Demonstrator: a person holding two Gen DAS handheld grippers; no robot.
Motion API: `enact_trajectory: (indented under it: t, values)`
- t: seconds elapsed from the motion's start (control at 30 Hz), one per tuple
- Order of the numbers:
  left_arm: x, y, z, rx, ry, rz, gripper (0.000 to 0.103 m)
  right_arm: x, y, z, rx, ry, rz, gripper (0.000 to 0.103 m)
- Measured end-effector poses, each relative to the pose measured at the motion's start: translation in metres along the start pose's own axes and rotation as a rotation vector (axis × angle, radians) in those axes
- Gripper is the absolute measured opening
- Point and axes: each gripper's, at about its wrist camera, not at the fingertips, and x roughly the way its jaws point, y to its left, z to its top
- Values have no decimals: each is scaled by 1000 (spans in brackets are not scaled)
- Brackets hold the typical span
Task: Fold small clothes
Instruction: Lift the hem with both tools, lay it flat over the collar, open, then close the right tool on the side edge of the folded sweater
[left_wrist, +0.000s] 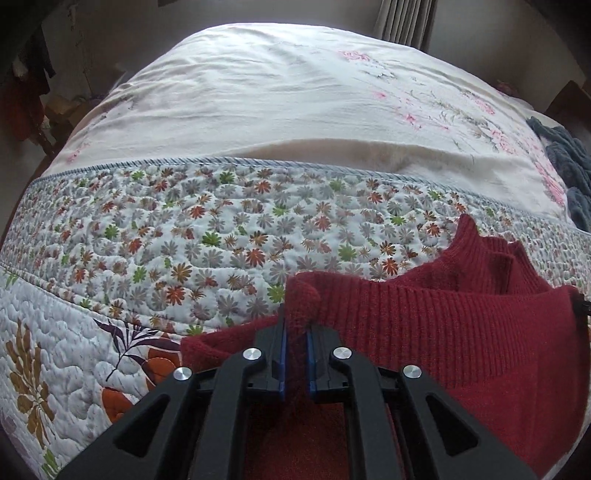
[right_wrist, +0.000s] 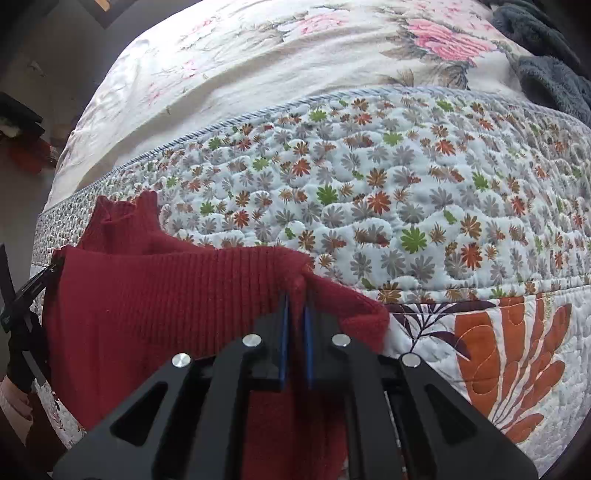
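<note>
1. On the bed, a dark red ribbed knit sweater is held up at its top edge, just over a quilted white bedspread with small grey, orange and green flowers.
2. At one top corner, the left gripper has its black jaws with blue pads pressed together on a bunch of the red knit. The bunch sticks up between the jaws like a little ball.
3. At the other top corner, the right gripper has its jaws shut tight on the red sweater too. A fold of the knit stands up between the blue pads.
4. The ribbed edge runs almost straight between the two grippers. The rest of the sweater hangs down toward the cameras.
5. Behind that edge, more red knit with a ribbed, wavy rim pokes up and lies on the flowery part of the bedspread.
6. In the right wrist view, the left gripper shows at the far left, touching the sweater's corner.
7. Past a blue corded seam, a cream sheet with pink roses covers the far part of the bed.
8. A fluffy dark blue-grey blanket lies at the right side of the bed, well apart from the sweater.
9. Big orange leaves are printed on the near part of the bedspread.
</note>
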Motion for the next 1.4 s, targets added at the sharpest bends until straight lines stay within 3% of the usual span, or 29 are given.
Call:
enact_trajectory:
  t: [0.17, 0.27, 0.3, 0.4, 0.43, 0.67, 0.83, 1.0, 1.13, 1.17, 1.2, 1.23, 1.33, 1.4]
  values:
    - [8, -3, 0, 9, 12, 26, 14, 7, -2, 0, 30, 7, 6, 7]
    - [-1, -2, 6, -16, 19, 30, 21, -6, 0, 1, 30, -3, 7, 13]
    - [-10, -1, 8, -33, 6, 26, 22, -16, 0, -1, 24, -17, 8, 17]
    - [-37, 1, 9, -69, -29, 20, 39, -49, 3, -12, 18, -62, 33, 34]
    - [-47, 0, 7, -77, -36, 16, 42, -59, 2, -19, 19, -74, 45, 35]
    - [-94, -35, -30, -34, 0, -48, 48, -95, -3, -83, 37, -35, 120, 39]
    - [-104, -59, -61, -1, 49, -91, 50, -92, -11, -127, 63, 13, 121, 43]
    - [-103, -66, -85, 15, 75, -76, 50, -78, -18, -151, 78, 61, 115, 48]
    - [-96, -69, -97, 20, 97, -64, 50, -60, -16, -161, 73, 110, 115, 44]
    - [-94, -70, -99, 27, 99, -53, 50, -56, -15, -162, 69, 122, 119, 40]
    - [-94, -71, -101, 30, 101, -49, 50, -53, -13, -162, 62, 134, 128, 27]
    - [-92, -71, -103, 29, 107, -48, 50, -51, -10, -163, 48, 143, 127, 21]
    - [-91, -72, -107, 29, 116, -44, 50, -58, -1, -161, 9, 127, 115, 10]
    - [-91, -73, -109, 36, 116, -41, 50, -67, 0, -160, 14, 113, 131, 9]
